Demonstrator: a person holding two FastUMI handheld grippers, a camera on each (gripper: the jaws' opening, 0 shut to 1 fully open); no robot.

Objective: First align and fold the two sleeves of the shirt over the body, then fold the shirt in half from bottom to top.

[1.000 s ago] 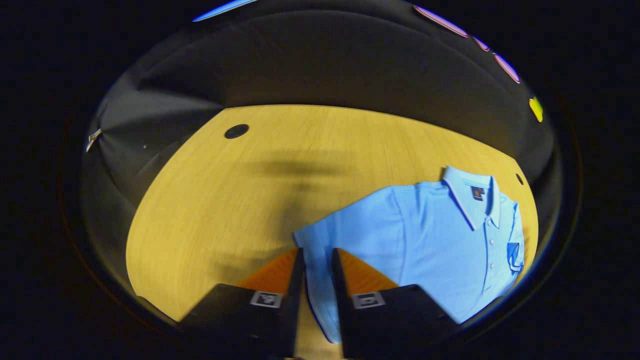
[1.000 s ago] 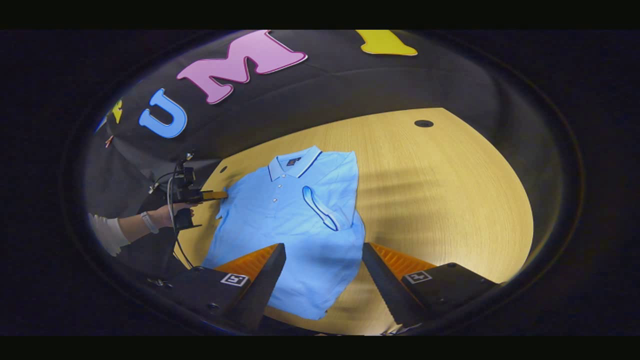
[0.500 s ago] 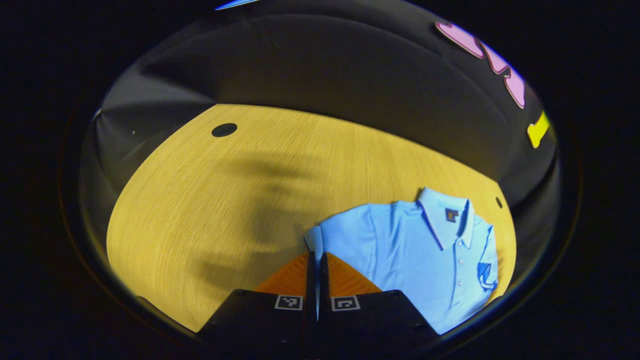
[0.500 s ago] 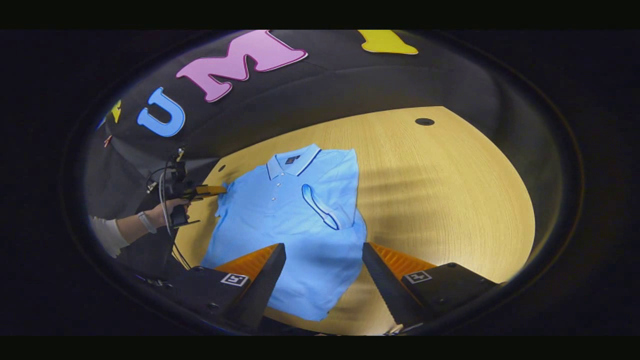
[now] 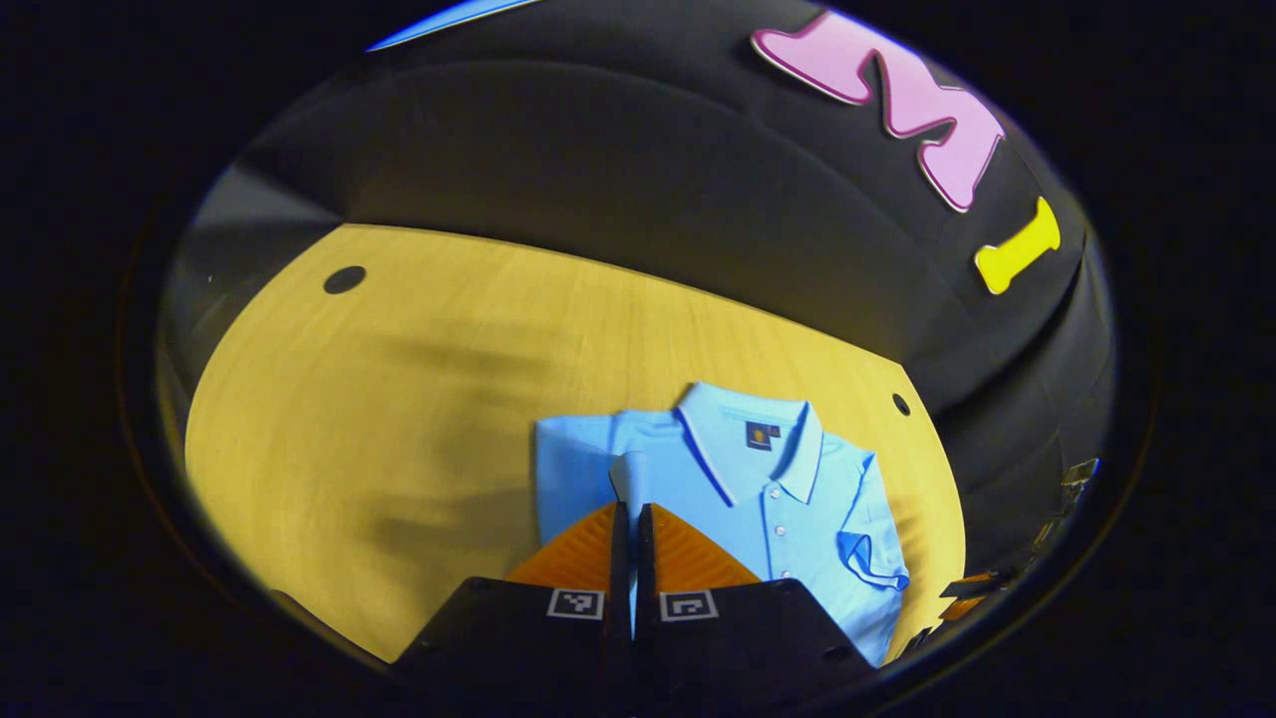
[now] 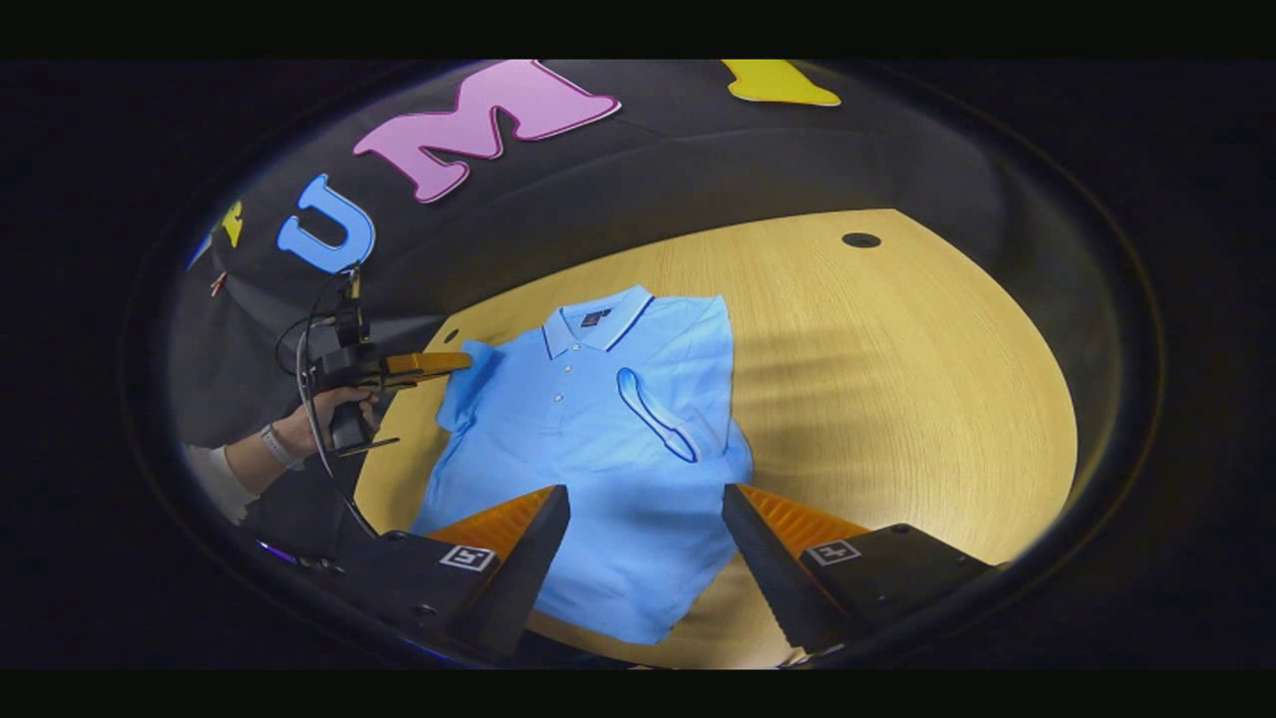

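Shirt (image 6: 598,439) lies flat, face up, on table (image 6: 897,399), collar toward booth wall. Right sleeve (image 6: 658,414) already folded over body. Left gripper (image 5: 630,514) jaws closed, pinching left sleeve (image 5: 630,469), cloth edge standing up between fingers, raised over shirt's shoulder near collar (image 5: 753,439). In right gripper view, hand (image 6: 334,409) holds that gripper at shirt's left edge, sleeve lifted off table. Right gripper (image 6: 646,534) jaws wide open, gripping nothing, above shirt's lower half; hem shows in gap between fingers.
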